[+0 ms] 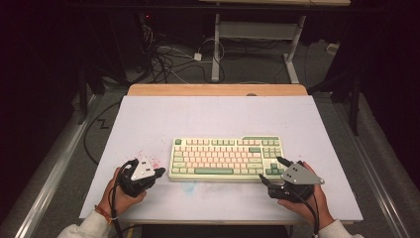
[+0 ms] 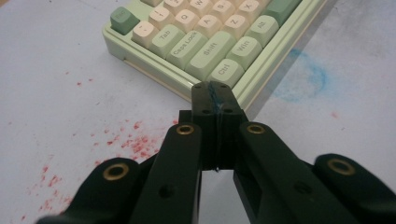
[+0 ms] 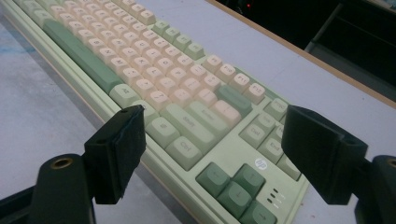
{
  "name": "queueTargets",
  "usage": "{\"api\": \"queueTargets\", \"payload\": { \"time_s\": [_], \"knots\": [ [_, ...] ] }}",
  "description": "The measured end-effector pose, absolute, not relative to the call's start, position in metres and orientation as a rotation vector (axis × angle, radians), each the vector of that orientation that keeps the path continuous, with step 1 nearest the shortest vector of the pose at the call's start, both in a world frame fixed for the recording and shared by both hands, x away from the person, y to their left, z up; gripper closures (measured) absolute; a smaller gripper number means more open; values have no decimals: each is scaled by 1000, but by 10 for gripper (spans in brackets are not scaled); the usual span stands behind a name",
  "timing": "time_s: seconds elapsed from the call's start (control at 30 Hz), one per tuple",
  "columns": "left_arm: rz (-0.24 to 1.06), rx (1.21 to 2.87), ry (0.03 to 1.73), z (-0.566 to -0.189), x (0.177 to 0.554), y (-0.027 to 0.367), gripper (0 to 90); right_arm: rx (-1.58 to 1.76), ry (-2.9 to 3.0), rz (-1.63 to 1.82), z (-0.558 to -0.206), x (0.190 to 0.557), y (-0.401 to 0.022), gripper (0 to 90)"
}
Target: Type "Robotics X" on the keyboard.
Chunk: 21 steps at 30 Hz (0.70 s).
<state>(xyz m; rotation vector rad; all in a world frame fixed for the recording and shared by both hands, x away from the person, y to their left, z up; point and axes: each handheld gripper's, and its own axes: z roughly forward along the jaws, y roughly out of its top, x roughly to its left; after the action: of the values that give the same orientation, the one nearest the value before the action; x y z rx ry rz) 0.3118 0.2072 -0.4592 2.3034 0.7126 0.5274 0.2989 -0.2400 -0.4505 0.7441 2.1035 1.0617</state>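
Note:
A pale green keyboard [image 1: 225, 157] with cream and green keys lies flat on the white tabletop [image 1: 213, 114], near its front. My left gripper [image 1: 161, 172] is at the keyboard's left front corner, shut with nothing between the pads. In the left gripper view its joined tips [image 2: 214, 95] sit just short of the keyboard [image 2: 201, 37] by the Ctrl key. My right gripper [image 1: 272, 170] stands open at the keyboard's right front corner. In the right gripper view its jaws [image 3: 219, 140] are spread wide, with the arrow-key end of the keyboard [image 3: 154, 79] beyond them, apart from both pads.
Red specks [image 2: 135, 142] and a blue smudge [image 2: 308, 81] mark the tabletop near the keyboard's front edge. A wooden strip [image 1: 218, 89] borders the table's far side. Beyond it, cables [image 1: 163, 59] and the white legs of another table [image 1: 215, 49] are on the floor.

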Motion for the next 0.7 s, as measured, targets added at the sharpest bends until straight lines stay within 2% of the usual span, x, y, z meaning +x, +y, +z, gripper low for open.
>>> {"api": "queueTargets", "payload": {
  "time_s": [0.3, 0.7],
  "knots": [
    [468, 2316, 733, -448, 327, 200, 882, 752, 2105, 1057, -451, 299, -241, 221],
    [437, 2344, 674, -439, 350, 167, 881, 742, 2124, 1034, -455, 301, -238, 224]
  ]
}}
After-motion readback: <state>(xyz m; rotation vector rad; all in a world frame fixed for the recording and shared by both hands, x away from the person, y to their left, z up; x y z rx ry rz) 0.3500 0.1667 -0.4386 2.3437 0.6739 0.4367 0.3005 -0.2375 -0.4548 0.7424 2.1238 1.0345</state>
